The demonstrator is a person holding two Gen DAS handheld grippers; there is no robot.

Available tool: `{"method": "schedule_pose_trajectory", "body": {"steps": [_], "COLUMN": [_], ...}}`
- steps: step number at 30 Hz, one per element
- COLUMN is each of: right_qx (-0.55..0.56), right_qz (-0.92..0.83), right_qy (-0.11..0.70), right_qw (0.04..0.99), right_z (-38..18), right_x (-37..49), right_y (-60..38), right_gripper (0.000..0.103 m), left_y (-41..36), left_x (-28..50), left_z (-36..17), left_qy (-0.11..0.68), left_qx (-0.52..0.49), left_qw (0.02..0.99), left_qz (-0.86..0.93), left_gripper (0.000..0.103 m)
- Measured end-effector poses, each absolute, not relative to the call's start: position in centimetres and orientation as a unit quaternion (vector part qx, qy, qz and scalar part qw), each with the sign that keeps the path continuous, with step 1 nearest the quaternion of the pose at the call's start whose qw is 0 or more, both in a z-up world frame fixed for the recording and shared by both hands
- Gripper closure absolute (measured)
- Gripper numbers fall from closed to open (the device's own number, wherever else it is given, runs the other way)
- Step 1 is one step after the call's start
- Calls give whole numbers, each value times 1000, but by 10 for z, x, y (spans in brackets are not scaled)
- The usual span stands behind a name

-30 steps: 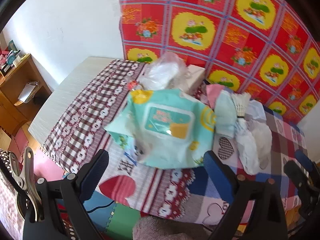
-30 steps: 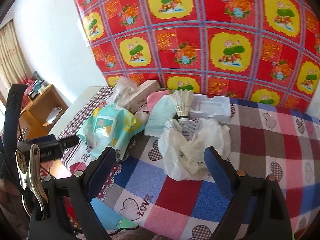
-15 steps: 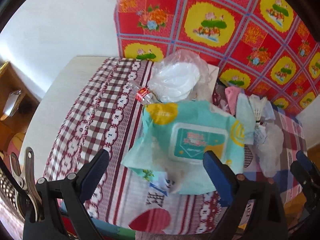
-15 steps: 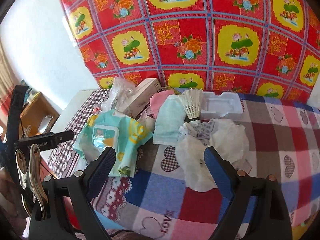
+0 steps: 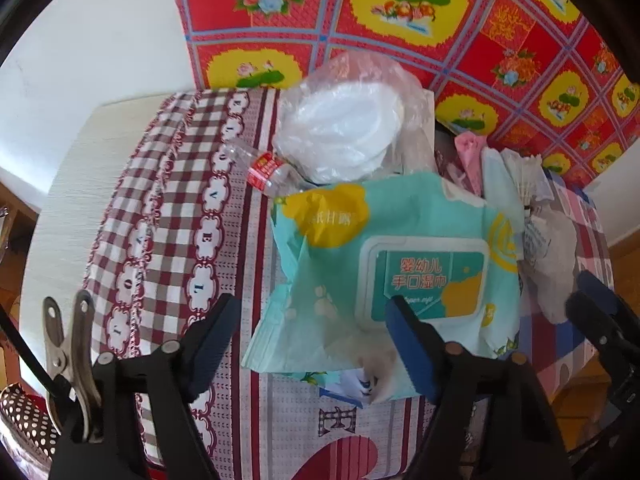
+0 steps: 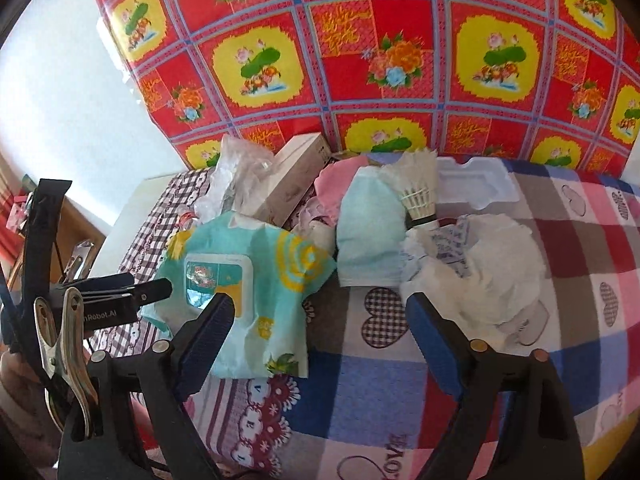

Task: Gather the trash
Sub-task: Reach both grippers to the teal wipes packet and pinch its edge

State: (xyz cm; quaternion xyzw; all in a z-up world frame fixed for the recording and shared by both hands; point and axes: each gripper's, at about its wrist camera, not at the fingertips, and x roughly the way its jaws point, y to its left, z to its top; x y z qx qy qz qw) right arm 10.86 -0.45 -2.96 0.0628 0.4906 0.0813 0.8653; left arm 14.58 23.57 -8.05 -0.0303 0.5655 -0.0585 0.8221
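A teal wet-wipes pack [image 5: 380,272] lies crumpled on the patterned tablecloth. My left gripper [image 5: 310,316] hovers low over its near left corner. Its jaws are closing with that corner between them, and the pads do not press on it. In the right wrist view the same pack [image 6: 256,272] lies at the left and the left gripper [image 6: 152,292] reaches in beside it. My right gripper [image 6: 320,312] stands open above bare cloth, between the pack and a crumpled white paper wad [image 6: 480,280]. A shuttlecock [image 6: 418,192] and a pale blue mask [image 6: 368,232] lie behind.
A clear bag of white foam plates [image 5: 344,120] and a crushed bottle with a red label [image 5: 264,168] sit behind the pack. A cardboard box [image 6: 292,176] and a white foam tray [image 6: 472,184] lie by the red floral wall cloth. The table's left edge [image 5: 60,200] is close.
The left gripper has come down and forward over the wipes pack and its jaws have narrowed. The right gripper has moved closer to the pile, staying open.
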Motion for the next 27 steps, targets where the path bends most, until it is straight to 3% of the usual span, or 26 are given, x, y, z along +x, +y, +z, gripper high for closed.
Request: {"method": "schedule_pose_trajectory", "body": {"steps": [8, 15, 27], "right_qx": [61, 58, 97], "right_qz": [91, 98, 108], "right_qy": [522, 544, 561], "right_qw": [846, 831, 815], "right_z": [-58, -79, -97], "right_x": [124, 134, 139], "right_y": [14, 27, 35], "right_gripper": [21, 31, 38], "left_y": [235, 245, 255], "left_x": [152, 157, 163], "left_z": [-96, -106, -119], "left_qy": [576, 584, 604], "left_qx": [-14, -41, -75], "left_qw": [813, 805, 786], "left_qz": [-88, -96, -107], "left_gripper": [33, 34, 33]}}
